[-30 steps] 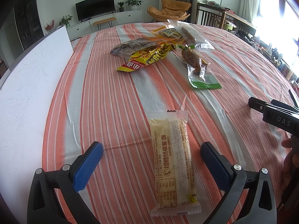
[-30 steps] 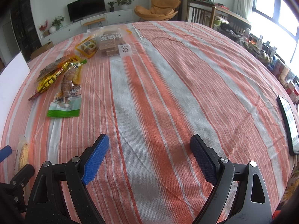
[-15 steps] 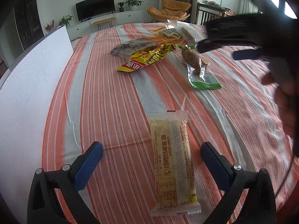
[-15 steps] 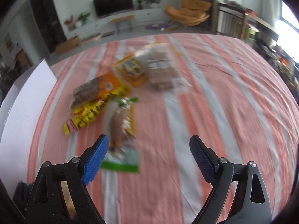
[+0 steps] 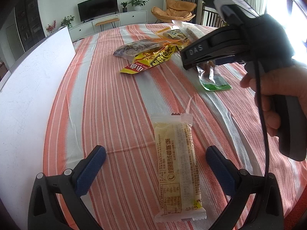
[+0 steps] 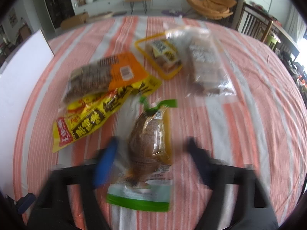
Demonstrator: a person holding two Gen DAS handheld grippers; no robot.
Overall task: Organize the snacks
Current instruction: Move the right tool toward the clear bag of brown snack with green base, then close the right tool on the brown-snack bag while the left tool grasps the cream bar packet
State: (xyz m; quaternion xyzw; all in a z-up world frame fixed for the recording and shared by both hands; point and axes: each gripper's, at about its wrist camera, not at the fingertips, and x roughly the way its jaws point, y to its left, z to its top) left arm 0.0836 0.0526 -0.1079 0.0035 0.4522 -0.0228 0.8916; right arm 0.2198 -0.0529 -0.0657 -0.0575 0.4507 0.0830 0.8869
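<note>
A pale yellow snack bar packet (image 5: 177,164) lies on the striped tablecloth between the fingers of my open, empty left gripper (image 5: 155,159). My right gripper (image 6: 151,149) is open and straddles the green-edged brown meat packet (image 6: 148,140), just above it; it shows from the side in the left wrist view (image 5: 220,51), over that packet (image 5: 214,80). Beyond lie a yellow packet (image 6: 99,118), an orange packet (image 6: 107,72), a yellow-rimmed tray pack (image 6: 161,55) and a clear bag of brown pieces (image 6: 207,69).
A white board (image 5: 28,88) lies along the table's left side, also seen in the right wrist view (image 6: 17,80). The striped tablecloth (image 5: 107,99) covers the round table. A hand (image 5: 276,95) holds the right gripper's handle.
My right gripper swung left and forward over the snack pile and now hovers over the green-edged packet. My left gripper and the snack bar have not moved.
</note>
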